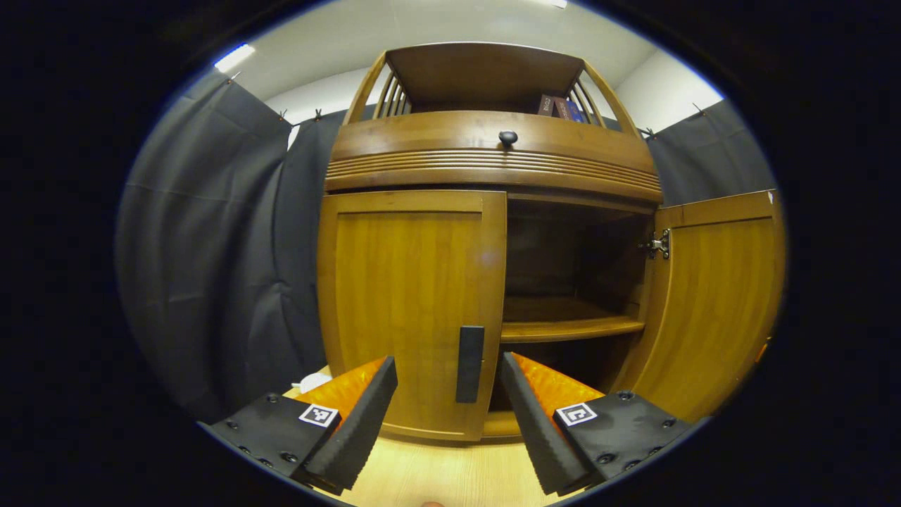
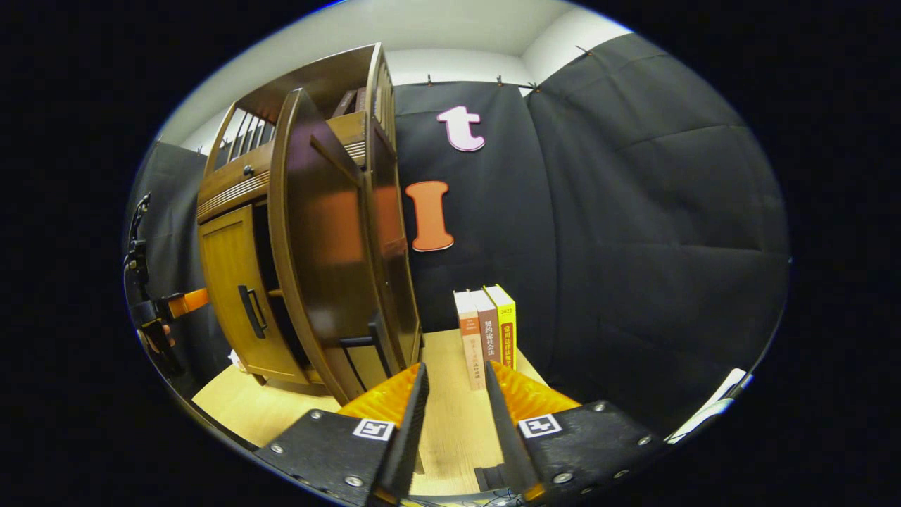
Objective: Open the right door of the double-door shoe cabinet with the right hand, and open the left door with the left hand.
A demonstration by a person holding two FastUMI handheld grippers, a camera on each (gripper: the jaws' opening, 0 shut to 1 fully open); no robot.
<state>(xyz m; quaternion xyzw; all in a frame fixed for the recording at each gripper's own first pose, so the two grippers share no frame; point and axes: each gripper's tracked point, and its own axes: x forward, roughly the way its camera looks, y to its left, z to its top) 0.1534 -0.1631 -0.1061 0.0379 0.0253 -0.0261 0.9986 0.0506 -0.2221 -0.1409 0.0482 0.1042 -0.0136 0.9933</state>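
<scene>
Left gripper view: I'm looking straight at the shoe cabinet [image 1: 493,211] on the tabletop [image 1: 450,472]. Left door [image 1: 412,310] is shut, its dark handle [image 1: 469,363] sits just ahead, between my left gripper [image 1: 449,394] fingers but not touching either. Left gripper is spread wide, nothing held

Right door [image 1: 711,303] stands swung out, hinge [image 1: 659,244] visible at its inner edge. Inside I see one shelf [image 1: 570,327]; everything above and below it is too dark to make out. Knob [image 1: 507,137] on the drawer front above the doors. Some boxes or books [image 1: 559,107] on the top rack, half hidden behind the rail, can't tell which. Small white thing [image 1: 310,382] at the cabinet's left foot, partly behind my finger, unidentifiable

Right gripper view: right gripper [image 2: 454,391] is clear of the cabinet, fingers parted to a moderate gap, empty. Open right door [image 2: 317,239] is seen edge-on just left of the gripper, its handle [image 2: 376,338] near the left fingertip, contact not evident. Three books [image 2: 486,331] stand upright on the tabletop [image 2: 450,422] against the booth wall. Left gripper [image 2: 186,303] shows at the far left edge with the hand holding it, heavily distorted, jaws not readable from here. White object [image 2: 711,408] at lower right is cut off by the edge
</scene>
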